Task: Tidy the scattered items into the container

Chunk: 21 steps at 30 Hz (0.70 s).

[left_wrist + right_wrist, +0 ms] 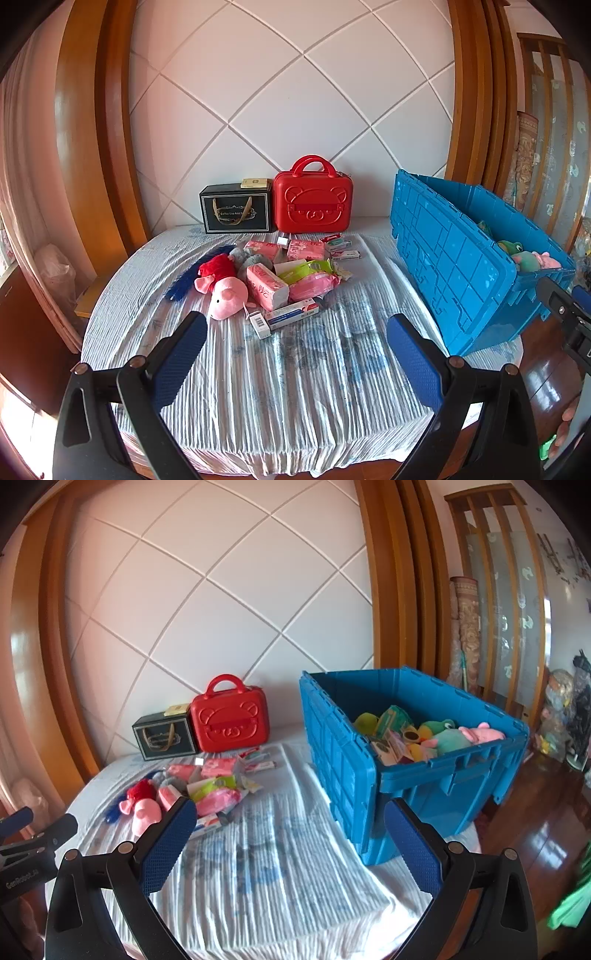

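Note:
A heap of scattered items lies mid-bed: a pink pig plush (226,295) (144,814), pink tissue packs (266,287) (218,766), a blue feathery stick (192,275) and small flat boxes (291,314). The blue crate (461,266) (413,768) stands at the bed's right, holding several soft toys (454,734) and packets. My left gripper (297,350) hangs open over the near bedcover, short of the heap. Also open, my right gripper (291,836) is empty, with the crate's near corner ahead to its right. Part of the left gripper (37,834) shows at the right wrist view's left edge.
A red bear-face case (313,201) (231,720) and a black gift box (236,210) (164,734) stand against the padded headboard. The striped bedcover (295,387) lies between me and the heap. Glossy wooden floor (535,812) lies right of the bed.

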Each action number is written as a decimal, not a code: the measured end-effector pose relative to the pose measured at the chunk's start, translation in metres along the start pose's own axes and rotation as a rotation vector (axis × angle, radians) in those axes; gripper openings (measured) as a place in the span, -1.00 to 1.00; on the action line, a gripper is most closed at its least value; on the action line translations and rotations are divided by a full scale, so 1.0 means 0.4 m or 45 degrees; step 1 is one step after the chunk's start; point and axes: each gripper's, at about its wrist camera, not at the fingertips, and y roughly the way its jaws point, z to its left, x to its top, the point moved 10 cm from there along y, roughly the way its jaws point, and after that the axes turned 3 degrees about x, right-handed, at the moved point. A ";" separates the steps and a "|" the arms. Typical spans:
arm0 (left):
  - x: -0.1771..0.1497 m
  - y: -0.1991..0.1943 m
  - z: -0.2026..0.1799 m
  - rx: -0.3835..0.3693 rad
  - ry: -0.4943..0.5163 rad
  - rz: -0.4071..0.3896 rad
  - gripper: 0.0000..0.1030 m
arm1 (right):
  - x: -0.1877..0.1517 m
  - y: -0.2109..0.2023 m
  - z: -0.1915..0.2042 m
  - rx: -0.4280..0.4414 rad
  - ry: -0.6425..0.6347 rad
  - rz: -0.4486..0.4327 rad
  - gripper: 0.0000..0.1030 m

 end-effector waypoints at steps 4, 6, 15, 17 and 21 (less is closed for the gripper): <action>-0.003 -0.001 -0.001 0.003 -0.004 0.002 0.93 | 0.001 0.001 -0.005 -0.001 0.002 0.002 0.99; -0.006 -0.002 -0.002 0.009 -0.008 0.005 0.93 | 0.002 0.003 -0.007 0.005 0.002 0.005 0.99; -0.018 0.006 -0.005 0.058 -0.041 0.019 0.93 | -0.002 0.031 -0.011 0.060 -0.017 0.020 0.99; -0.024 0.017 -0.005 0.073 -0.063 0.036 0.93 | -0.004 0.044 -0.014 0.082 -0.020 0.028 0.99; -0.052 0.053 0.003 0.140 -0.083 0.081 0.93 | -0.013 0.083 -0.010 0.145 -0.040 0.044 0.99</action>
